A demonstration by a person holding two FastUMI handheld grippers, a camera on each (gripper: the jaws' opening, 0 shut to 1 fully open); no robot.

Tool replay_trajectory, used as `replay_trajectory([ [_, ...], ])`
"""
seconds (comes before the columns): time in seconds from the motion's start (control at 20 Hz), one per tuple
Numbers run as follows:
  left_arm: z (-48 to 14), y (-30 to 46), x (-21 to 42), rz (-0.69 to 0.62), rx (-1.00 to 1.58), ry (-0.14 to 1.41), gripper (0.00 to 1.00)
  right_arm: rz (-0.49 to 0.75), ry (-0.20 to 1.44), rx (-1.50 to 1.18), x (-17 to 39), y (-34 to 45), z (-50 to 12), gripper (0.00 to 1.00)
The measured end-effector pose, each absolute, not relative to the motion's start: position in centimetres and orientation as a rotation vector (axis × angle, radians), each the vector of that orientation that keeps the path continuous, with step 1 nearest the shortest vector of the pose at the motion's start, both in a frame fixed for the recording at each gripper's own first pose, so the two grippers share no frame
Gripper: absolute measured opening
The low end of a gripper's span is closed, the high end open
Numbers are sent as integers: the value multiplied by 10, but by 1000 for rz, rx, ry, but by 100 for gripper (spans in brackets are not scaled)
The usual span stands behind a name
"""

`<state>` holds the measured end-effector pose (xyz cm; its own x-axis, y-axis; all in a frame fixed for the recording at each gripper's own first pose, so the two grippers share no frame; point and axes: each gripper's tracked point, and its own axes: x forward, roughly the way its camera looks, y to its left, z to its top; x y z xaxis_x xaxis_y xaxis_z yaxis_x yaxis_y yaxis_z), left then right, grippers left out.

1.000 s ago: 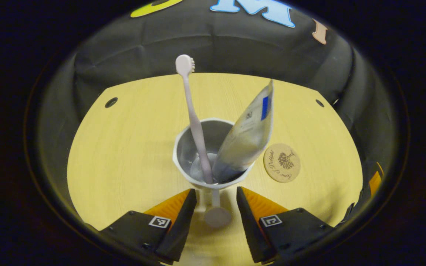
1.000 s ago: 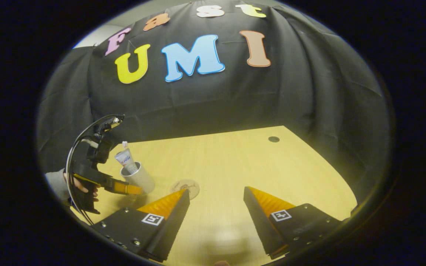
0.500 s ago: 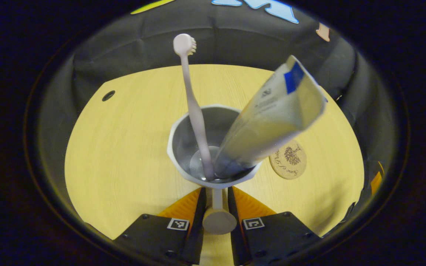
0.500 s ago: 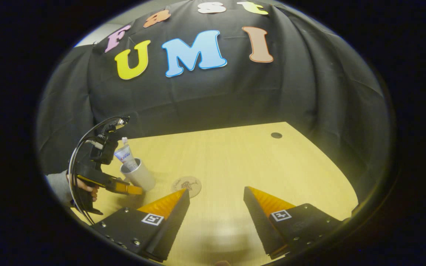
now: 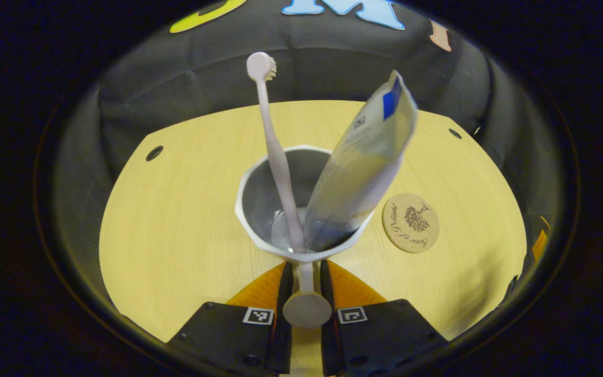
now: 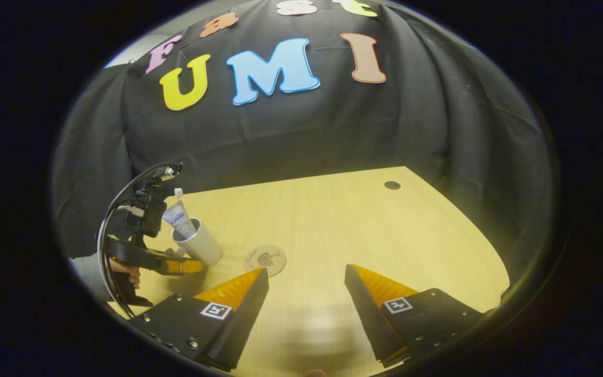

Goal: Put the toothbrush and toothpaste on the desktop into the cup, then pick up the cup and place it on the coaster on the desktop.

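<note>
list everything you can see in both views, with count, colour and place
cup: one, white, on the desk, its handle between the left claw's fingers
toothbrush: one, pale pink, standing in the cup, head up
toothpaste: one, white tube with blue mark, leaning in the cup
coaster: one, tan, flat on the desk beside the cup
desk: one, light wood, with small dark holes
left claw: one, shut on the cup's handle
right claw: one, open, above bare desk
hand: one, holding the left claw
</note>
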<state>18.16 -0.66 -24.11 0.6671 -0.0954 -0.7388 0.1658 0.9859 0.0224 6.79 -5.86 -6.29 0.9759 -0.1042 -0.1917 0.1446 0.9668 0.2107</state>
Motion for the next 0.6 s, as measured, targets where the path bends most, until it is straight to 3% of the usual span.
replay_trajectory([
  [0.05,-243,-9,181,-155,97,822,34,-128,181,226,67,-59,-62,90],
  [0.1,-241,-10,180,-164,94,818,30,-128,182,226,67,-60,-63,90],
  [0.6,-223,-54,178,-250,110,764,29,-139,170,230,67,-66,-60,90],
])
